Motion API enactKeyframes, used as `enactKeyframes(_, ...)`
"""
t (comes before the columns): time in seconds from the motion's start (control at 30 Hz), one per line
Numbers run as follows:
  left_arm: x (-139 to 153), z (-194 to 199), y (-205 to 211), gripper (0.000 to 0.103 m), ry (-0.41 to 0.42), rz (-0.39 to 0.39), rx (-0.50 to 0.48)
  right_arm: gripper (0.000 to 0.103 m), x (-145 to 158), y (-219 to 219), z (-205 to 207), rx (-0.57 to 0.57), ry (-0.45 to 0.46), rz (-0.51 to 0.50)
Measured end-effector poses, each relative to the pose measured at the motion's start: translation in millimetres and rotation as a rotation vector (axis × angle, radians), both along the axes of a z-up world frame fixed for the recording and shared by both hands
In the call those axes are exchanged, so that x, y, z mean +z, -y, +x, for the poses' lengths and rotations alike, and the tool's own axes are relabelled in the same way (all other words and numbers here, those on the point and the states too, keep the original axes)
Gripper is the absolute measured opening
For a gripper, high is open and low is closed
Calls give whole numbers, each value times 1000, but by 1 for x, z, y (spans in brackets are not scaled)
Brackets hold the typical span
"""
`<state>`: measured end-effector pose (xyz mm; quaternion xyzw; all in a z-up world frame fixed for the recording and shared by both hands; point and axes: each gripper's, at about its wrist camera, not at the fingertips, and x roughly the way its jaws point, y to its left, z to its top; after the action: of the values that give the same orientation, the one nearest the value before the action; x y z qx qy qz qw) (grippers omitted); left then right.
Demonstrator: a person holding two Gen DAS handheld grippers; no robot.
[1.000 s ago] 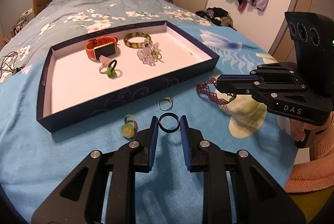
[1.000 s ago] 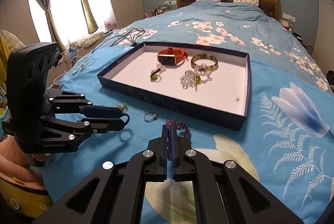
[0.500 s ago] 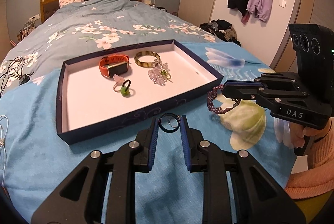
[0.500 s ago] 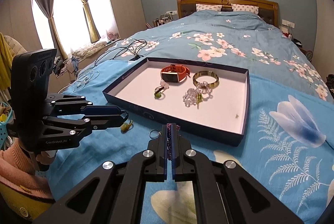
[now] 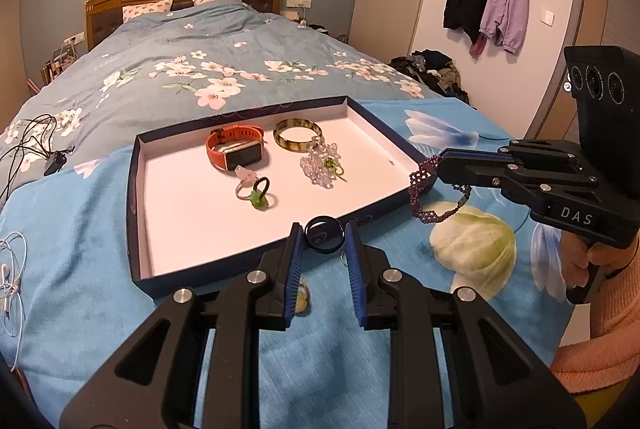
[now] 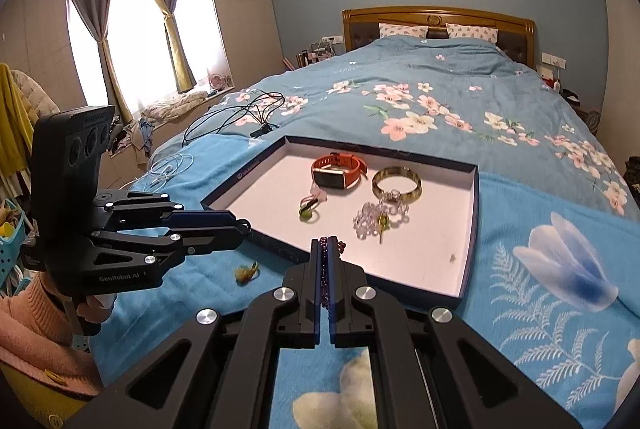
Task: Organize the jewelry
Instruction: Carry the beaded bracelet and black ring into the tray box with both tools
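Observation:
My left gripper (image 5: 323,237) is shut on a dark blue ring (image 5: 324,233), held above the blanket just in front of the near wall of the navy tray (image 5: 138,197). To its right, my right gripper (image 5: 438,163) is shut on a purple beaded bracelet (image 5: 424,195), which dangles by the tray's near right corner. In the right wrist view the purple beaded bracelet (image 6: 325,269) is clamped between the shut pads of my right gripper (image 6: 325,243). In the tray lie an orange watch (image 5: 236,151), a mottled bangle (image 5: 298,135), a clear bead bracelet (image 5: 320,167) and small rings (image 5: 256,191).
A yellow-green trinket (image 6: 246,273) lies on the blue blanket in front of the tray, partly hidden by my left fingers (image 5: 294,269) in that view. Cables (image 6: 236,115) and white earphones (image 5: 8,277) lie left of the tray. A hand in a pink sleeve (image 5: 600,329) holds each tool.
Both grippers have risen with their loads, the ring and the purple bracelet, off the blanket. The silver ring and the green trinket have dropped behind my left fingers.

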<state>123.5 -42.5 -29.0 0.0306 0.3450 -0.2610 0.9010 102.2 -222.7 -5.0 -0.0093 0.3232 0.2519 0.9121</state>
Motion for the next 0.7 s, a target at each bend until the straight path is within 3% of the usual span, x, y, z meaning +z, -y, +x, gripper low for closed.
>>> enactKeyframes(0.7, 8, 17, -2, 22, 29, 10, 33, 1, 7, -4, 17, 0, 20, 4)
